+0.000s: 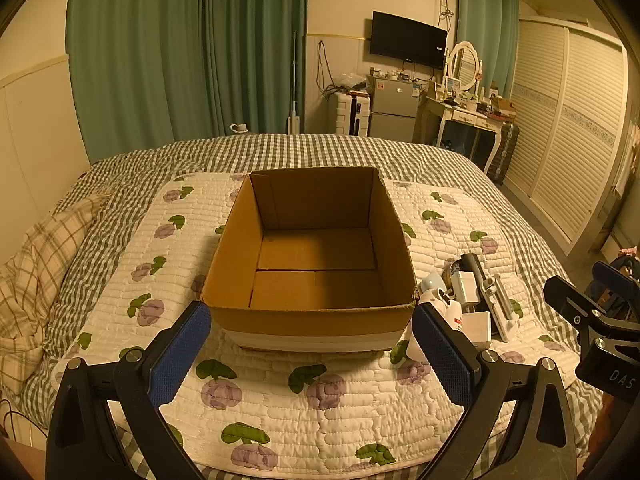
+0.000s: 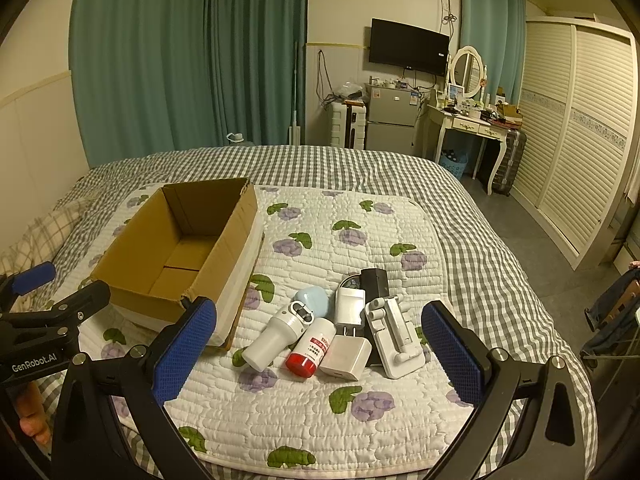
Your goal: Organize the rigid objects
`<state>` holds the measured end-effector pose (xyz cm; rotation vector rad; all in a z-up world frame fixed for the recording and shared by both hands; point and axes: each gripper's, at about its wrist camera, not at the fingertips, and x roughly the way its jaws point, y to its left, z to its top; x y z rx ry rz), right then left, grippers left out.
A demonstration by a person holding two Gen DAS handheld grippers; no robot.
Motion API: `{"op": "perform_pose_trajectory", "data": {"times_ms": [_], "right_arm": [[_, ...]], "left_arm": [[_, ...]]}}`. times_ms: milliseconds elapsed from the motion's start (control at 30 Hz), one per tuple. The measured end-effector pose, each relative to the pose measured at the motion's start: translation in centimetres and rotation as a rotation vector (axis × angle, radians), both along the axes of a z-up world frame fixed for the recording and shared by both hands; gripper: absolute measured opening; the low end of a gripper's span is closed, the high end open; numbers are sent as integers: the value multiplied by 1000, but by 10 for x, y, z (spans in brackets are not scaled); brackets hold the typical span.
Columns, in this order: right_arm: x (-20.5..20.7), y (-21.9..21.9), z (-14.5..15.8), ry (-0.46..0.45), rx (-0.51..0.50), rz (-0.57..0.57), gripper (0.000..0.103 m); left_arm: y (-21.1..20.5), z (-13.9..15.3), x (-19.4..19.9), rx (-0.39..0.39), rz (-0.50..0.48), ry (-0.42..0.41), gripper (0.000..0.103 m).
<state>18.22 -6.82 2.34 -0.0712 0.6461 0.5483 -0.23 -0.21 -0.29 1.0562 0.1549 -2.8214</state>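
a bedroom with teal curtains [image 2: 180, 56] across the back wall, a dark tv [image 2: 408, 46] in the upper right of the frame, and a louvred wardrobe [image 2: 580, 128] at the right edge. a bed [image 2: 360, 164] with a grey checked cover fills the lower half, and a white quilt [image 2: 340, 408] with purple flowers lies on top of it.

an open cardboard box [image 1: 312, 320] sits on the quilt, dead centre in the left wrist view and at centre left in the right wrist view; nothing shows inside it.

just right of the box, in the lower middle of the right wrist view, small things lie bunched together and touching: a white cylinder device [image 2: 276, 334] on its side, a white bottle with a red cap [image 2: 310, 348], a pale blue rounded object [image 2: 314, 300], a white charger block [image 2: 346, 356], a white plug adapter [image 2: 350, 306], a black block [image 2: 374, 284] and a white folding stand [image 2: 394, 332].

the left tongs [image 1: 312, 354] hang in front of the box's near wall, blue pads wide apart, clamping nothing. the right tongs [image 2: 320, 354] hover over the near edge of the pile, also wide apart and holding nothing. part of a hand [image 2: 34, 416] shows at the lower left of the right wrist view.
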Motion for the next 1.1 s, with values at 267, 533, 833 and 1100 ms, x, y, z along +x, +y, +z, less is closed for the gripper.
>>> {"op": "perform_pose_trajectory", "data": {"times_ms": [267,533,833,1100], "right_arm": [[0,1,-1,3,-2,36,103],[0,1,-1,5,-2,61,103],[-1,2,-1,6,-10,140,103],[-2,3,-1,6,-11,162,103]], "left_arm": [[0,0,0,-3,-7,0,103],[0,0,0,-11,-32,0,103],[1,-1,0,-14,-39,0,103],[0,-1,0,-15,-45,-2,103]]}}
